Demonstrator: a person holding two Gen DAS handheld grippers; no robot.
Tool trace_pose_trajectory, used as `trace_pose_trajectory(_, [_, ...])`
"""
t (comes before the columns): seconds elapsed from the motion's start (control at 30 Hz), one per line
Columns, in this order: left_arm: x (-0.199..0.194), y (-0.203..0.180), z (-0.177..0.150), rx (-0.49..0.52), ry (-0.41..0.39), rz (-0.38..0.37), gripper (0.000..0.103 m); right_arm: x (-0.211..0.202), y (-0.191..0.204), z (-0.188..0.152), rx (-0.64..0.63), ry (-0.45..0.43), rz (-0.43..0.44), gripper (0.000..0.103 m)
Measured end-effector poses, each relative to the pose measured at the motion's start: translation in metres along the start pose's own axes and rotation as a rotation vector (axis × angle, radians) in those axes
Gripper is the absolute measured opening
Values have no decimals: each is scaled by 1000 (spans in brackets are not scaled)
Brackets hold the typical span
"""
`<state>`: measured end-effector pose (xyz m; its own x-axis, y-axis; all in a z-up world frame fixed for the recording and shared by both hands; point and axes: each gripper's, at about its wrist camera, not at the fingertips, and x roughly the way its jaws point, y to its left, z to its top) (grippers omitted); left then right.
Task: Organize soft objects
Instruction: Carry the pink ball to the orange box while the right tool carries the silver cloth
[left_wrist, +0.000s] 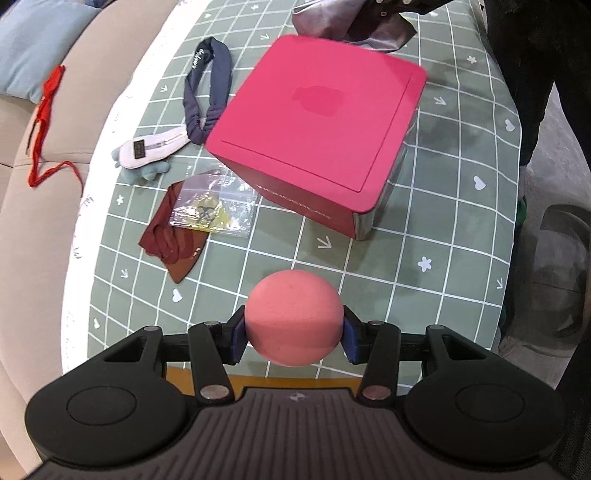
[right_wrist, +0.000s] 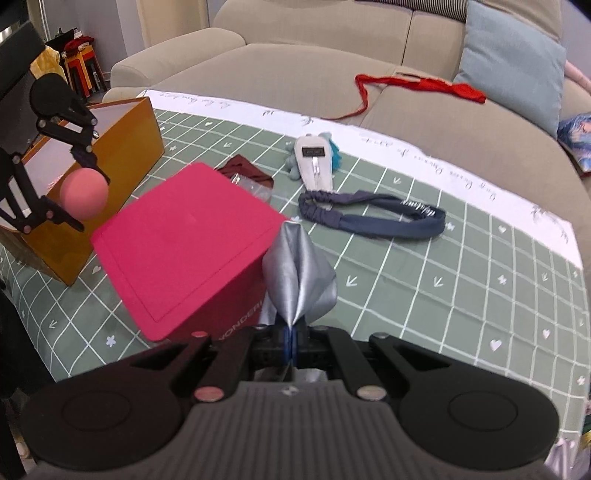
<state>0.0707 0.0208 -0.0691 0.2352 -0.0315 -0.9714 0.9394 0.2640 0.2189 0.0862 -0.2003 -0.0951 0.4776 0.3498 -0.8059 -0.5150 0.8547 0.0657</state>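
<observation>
My left gripper (left_wrist: 294, 332) is shut on a pink foam ball (left_wrist: 293, 317), held above the green checked tablecloth (left_wrist: 424, 229); the right wrist view shows the same ball (right_wrist: 84, 194) hanging by an open orange box (right_wrist: 122, 147). My right gripper (right_wrist: 291, 341) is shut on a silver satin cloth (right_wrist: 299, 273), which bunches up past its fingertips and appears again, the silver cloth (left_wrist: 351, 22), beyond the closed pink box (left_wrist: 317, 125). A navy headband (right_wrist: 369, 214), a white-and-teal plush piece (right_wrist: 314, 158) and a dark red cloth (left_wrist: 173, 236) lie on the table.
A clear plastic bag (left_wrist: 214, 206) lies over the dark red cloth. A beige sofa (right_wrist: 295, 70) stands behind the table with a red ribbon (right_wrist: 417, 83) and a light blue cushion (right_wrist: 513, 62) on it. Stacked stools (right_wrist: 79, 62) stand at the far left.
</observation>
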Motion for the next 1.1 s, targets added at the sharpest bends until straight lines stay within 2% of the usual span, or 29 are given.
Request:
trace_pose_trajectory(0.3, [-29, -1, -17, -48, -45, 47, 56, -27, 9, 21, -42, -46, -58, 0])
trace_pose_trajectory(0.53, [-50, 6, -51, -115, -71, 86, 56, -41, 37, 54, -123, -81, -78, 0])
trace_pose_trajectory(0.83, [-61, 13, -115, -228, -58, 122, 56, -42, 104, 101, -254, -116, -40, 0])
trace_pose_trajectory(1.1, [-57, 23, -168, -334, -31, 137, 56, -28, 182, 145, -394, -138, 38, 0])
